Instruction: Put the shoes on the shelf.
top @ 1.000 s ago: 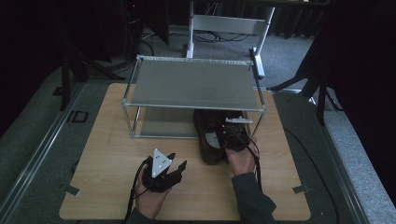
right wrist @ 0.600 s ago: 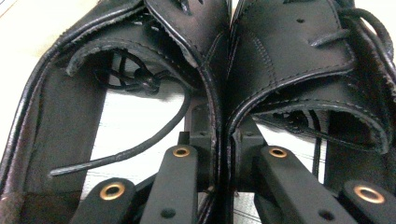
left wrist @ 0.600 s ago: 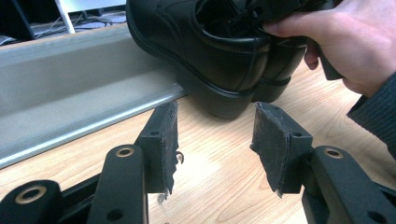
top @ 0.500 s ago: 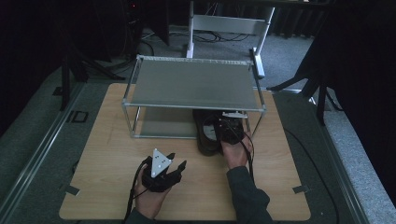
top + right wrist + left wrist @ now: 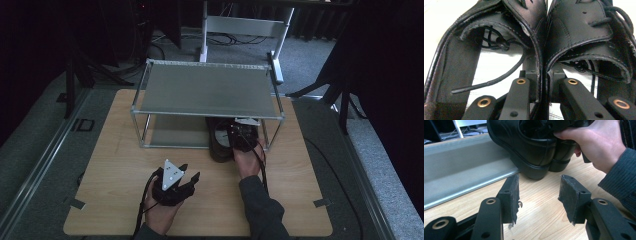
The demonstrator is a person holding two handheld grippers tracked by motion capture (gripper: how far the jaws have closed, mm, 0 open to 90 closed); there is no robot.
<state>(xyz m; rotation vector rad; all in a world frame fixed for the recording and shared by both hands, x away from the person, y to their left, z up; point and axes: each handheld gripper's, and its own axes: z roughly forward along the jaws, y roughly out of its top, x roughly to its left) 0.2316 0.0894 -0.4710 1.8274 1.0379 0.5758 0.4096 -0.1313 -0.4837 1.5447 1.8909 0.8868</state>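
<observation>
Two glossy black leather lace-up shoes (image 5: 534,147) stand heel to heel-side, touching, on the pale wooden tabletop (image 5: 115,165) at the front edge of a grey metal two-tier shelf rack (image 5: 207,90), dark room and grey carpet around. The right gripper (image 5: 243,135) pinches their two inner collars together between nearly closed jaws. The left gripper (image 5: 539,192) rests on the wood nearby, jaws wide apart and empty.

A pale wooden table (image 5: 115,165) stands on grey carpet (image 5: 45,140) in a dim room, with a metal rail along each side of it. Beyond the table, a white frame (image 5: 245,27) rises from the floor among loose cables (image 5: 165,47). Dark stands (image 5: 70,75) and black drapes close in left, right and behind.
</observation>
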